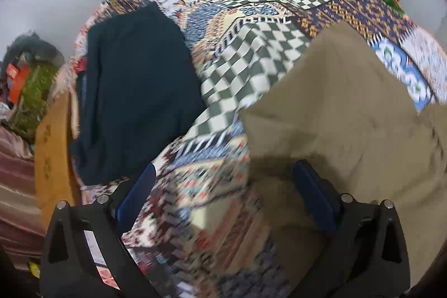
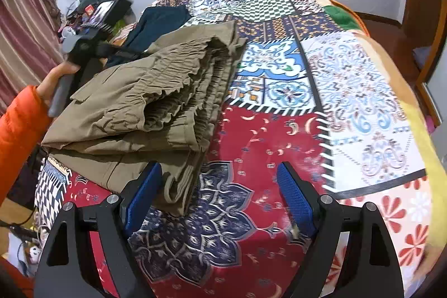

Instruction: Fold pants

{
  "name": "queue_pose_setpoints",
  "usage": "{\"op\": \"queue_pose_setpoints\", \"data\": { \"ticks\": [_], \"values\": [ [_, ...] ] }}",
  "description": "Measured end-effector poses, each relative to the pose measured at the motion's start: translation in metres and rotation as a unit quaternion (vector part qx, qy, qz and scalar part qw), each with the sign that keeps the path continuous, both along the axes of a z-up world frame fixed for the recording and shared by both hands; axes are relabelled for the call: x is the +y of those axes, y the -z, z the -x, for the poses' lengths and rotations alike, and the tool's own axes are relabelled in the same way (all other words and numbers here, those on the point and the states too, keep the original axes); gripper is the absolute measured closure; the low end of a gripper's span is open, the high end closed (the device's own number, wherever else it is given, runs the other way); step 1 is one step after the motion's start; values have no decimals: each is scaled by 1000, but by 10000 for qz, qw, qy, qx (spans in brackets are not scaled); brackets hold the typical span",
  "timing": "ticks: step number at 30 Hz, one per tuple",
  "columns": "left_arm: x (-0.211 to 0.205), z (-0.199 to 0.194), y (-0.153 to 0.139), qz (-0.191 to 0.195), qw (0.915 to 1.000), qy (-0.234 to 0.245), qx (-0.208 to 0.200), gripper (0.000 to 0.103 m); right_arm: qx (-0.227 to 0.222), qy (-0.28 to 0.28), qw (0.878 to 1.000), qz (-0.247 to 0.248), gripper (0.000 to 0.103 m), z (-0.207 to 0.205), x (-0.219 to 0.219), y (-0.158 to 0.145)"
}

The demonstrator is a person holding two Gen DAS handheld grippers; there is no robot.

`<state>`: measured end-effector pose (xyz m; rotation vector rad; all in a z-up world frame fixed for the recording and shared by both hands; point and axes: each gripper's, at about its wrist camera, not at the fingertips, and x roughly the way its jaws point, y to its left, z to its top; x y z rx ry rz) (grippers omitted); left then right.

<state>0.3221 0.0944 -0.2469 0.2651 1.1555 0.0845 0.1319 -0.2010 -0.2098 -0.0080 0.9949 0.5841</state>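
Two folded pants: one khaki pair [image 2: 145, 102], one dark pair [image 1: 134, 91].

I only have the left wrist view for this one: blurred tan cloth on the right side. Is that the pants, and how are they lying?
Observer: Yes. The right wrist view shows the khaki pants folded into a stack of layers, with the gathered waistband facing that camera.
Operator: Is the right gripper holding them?
Observer: No. The right gripper is open. The near corner of the stack lies just inside one finger, unpinched.
Operator: What carries the left gripper?
Observer: A hand in an orange sleeve grips its handle, on the left side of the pants in the right wrist view.
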Motion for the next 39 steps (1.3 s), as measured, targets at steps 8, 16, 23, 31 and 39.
{"op": "queue_pose_setpoints", "data": {
  "ticks": [8, 16, 23, 31, 39],
  "values": [
    [41, 74, -13, 423, 9979, -494, 30, 0, -291, -6, 9994, 161, 21, 7, -11, -16],
    [29, 156, -35, 384, 9967, -585, -423, 0, -622, 28, 9981, -10, 21, 12, -7, -33],
    [6, 187, -44, 1077, 9919, -480, -481, 0, -831, -217, 9960, -253, 23, 14, 12, -41],
    [-8, 191, -63, 1062, 9893, -369, -934, 1, -360, -596, 9973, -248, 64, -2, 38, -7],
    [48, 189, -34, 713, 9877, -1187, -731, 1, -194, -607, 9973, -378, 64, 1, 36, 3]
  ]
}}
